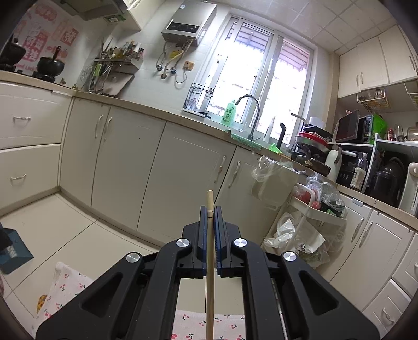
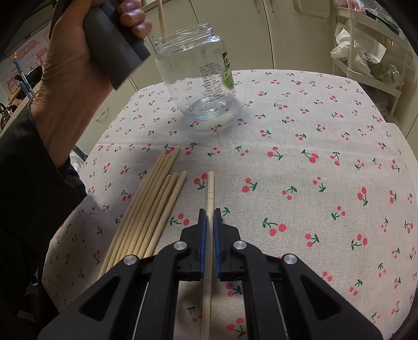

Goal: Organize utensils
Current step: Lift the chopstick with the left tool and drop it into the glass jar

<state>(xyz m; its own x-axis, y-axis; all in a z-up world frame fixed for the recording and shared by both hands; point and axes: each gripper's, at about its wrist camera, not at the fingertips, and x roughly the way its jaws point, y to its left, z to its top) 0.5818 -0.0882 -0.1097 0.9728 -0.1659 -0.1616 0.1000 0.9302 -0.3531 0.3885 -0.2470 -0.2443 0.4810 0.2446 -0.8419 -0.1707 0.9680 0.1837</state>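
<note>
On the desk [image 2: 300, 109], spread with a cherry-print cloth [image 2: 313, 183], a clear glass jar [image 2: 198, 75] stands upright near the far edge with its mouth open. One chopstick [image 2: 162, 21] slants down into that mouth, its tip just inside the rim; the jar otherwise looks empty, its ribbed base showing through the glass. A green label [image 2: 227, 70] on the jar's side bears white letters starting "CA", with small print beside it too fine to read. The person's left hand [image 2: 70, 65], in a dark sleeve, is raised beside the jar and wrapped around a grey grip. From the left wrist view the left hand-held gripper [image 1: 209, 209] points almost level across the kitchen, its jaws pressed together on that chopstick [image 1: 210, 251], which runs straight out between the blue pads. The right hand-held gripper [image 2: 210, 210] tilts steeply down toward the cloth, jaws likewise pinching a second stick [image 2: 209, 198] that lies along its line with the tip forward. Just left of it a loose bundle of chopsticks [image 2: 154, 198] lies on the cloth, fanned slightly, well apart from the jar. Across the room, by the sink tap [image 1: 250, 115], a green bottle [image 1: 228, 113] reads "AXE". Pink posters [image 1: 47, 44] on the wall carry large characters I cannot make out.
</note>
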